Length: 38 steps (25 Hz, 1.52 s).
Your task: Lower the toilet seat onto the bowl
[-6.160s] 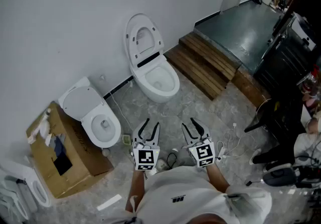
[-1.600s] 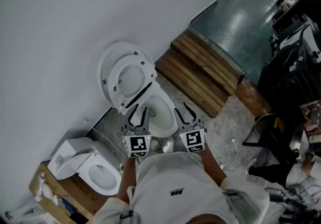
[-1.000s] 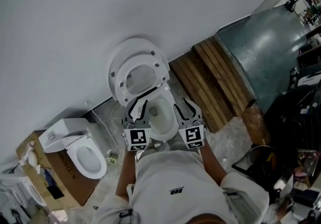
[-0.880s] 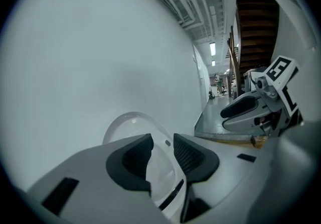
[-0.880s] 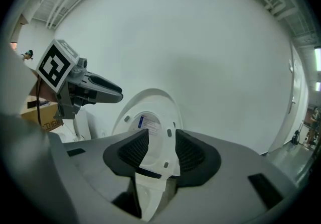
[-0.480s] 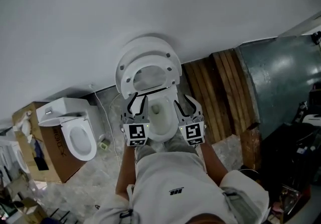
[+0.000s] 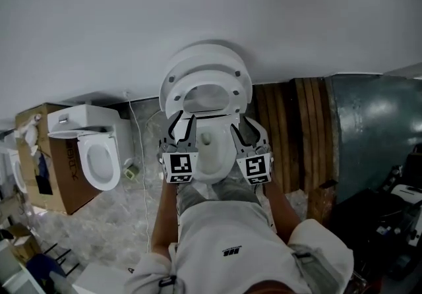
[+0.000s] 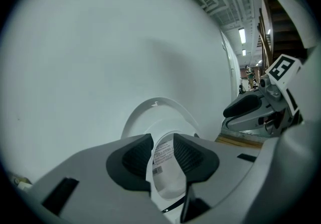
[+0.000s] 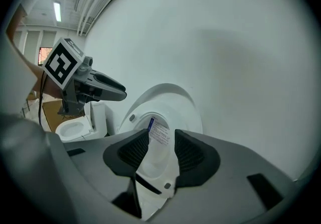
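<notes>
Far left, against the wall, stands a cardboard box (image 7: 41, 161) with a second toilet (image 7: 99, 154) just beside it, both well apart from the work. Compared with a second ago, the task's toilet has swung from slanting across the head view to lying straight ahead. The person now stands squarely at its near end, and both grippers have come lower and closer to it. That looks like the approach nearly done, but nothing has met the seat yet.

The left gripper (image 7: 184, 121) hovers over the left rim of the bowl (image 7: 212, 171). Its jaws are drawn narrow and hold nothing; in the left gripper view only the far seat shows through the slit between them.

The toilet seat (image 7: 239, 88) is at the centre, against the far wall. It is still raised, standing up from the far end of the bowl and leaning back on the lid (image 7: 204, 55) behind it. It is a white oval ring with small grey bumpers (image 9: 131, 117) on the side facing the person, and a printed label (image 9: 159, 132) shows through its opening. A dark strip (image 7: 208, 115) runs along its hinge end.

The right gripper (image 7: 244, 124) mirrors the left over the right rim, its jaws likewise narrow and empty. To the right lie wooden steps (image 7: 290, 128) and a grey-green platform (image 7: 376, 128).
</notes>
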{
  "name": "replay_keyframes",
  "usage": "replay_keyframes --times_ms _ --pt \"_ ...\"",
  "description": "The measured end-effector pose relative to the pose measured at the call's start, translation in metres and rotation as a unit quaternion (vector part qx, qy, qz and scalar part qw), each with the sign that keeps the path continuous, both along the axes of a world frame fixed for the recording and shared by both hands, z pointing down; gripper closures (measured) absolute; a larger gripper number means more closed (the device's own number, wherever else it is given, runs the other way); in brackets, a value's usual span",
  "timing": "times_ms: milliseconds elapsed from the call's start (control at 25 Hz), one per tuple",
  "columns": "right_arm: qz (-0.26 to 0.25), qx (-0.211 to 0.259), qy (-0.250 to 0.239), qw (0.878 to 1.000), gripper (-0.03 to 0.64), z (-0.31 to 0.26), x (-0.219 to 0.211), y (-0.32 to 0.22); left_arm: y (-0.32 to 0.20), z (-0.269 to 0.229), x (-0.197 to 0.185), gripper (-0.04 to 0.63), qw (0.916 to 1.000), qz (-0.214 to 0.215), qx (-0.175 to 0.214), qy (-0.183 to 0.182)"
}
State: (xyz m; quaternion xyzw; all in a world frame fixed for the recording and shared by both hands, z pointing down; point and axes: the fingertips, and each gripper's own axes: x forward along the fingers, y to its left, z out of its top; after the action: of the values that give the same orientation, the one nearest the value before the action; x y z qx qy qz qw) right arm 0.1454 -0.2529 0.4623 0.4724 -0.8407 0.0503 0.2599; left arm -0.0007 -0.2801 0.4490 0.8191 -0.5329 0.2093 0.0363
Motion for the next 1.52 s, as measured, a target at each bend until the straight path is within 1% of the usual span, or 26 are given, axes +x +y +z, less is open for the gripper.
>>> replay_keyframes --times_ms 160,360,560,1040,1120,1520 --pt "-0.019 0.002 0.004 1.0 0.454 0.008 -0.007 -0.015 -0.009 0.014 -0.007 0.446 0.9999 -0.014 -0.007 0.0" --pt "-0.031 0.004 0.004 1.0 0.454 0.013 -0.015 -0.03 -0.021 0.018 -0.01 0.445 0.9999 -0.016 -0.003 -0.004" --pt "-0.037 0.008 0.006 0.999 0.454 0.017 -0.019 -0.049 -0.036 0.025 -0.013 0.425 0.9998 -0.018 -0.005 -0.006" --pt "-0.03 0.014 0.005 0.999 0.449 0.023 -0.019 -0.092 -0.073 0.042 -0.011 0.394 0.9996 -0.017 -0.017 0.014" --pt "-0.03 0.014 0.004 0.999 0.431 0.026 -0.02 -0.098 -0.079 0.045 -0.012 0.383 0.9996 -0.016 -0.018 0.012" --pt "-0.017 0.017 -0.001 1.0 0.431 0.032 -0.019 -0.135 -0.099 0.057 -0.016 0.367 0.9995 -0.011 -0.028 0.005"
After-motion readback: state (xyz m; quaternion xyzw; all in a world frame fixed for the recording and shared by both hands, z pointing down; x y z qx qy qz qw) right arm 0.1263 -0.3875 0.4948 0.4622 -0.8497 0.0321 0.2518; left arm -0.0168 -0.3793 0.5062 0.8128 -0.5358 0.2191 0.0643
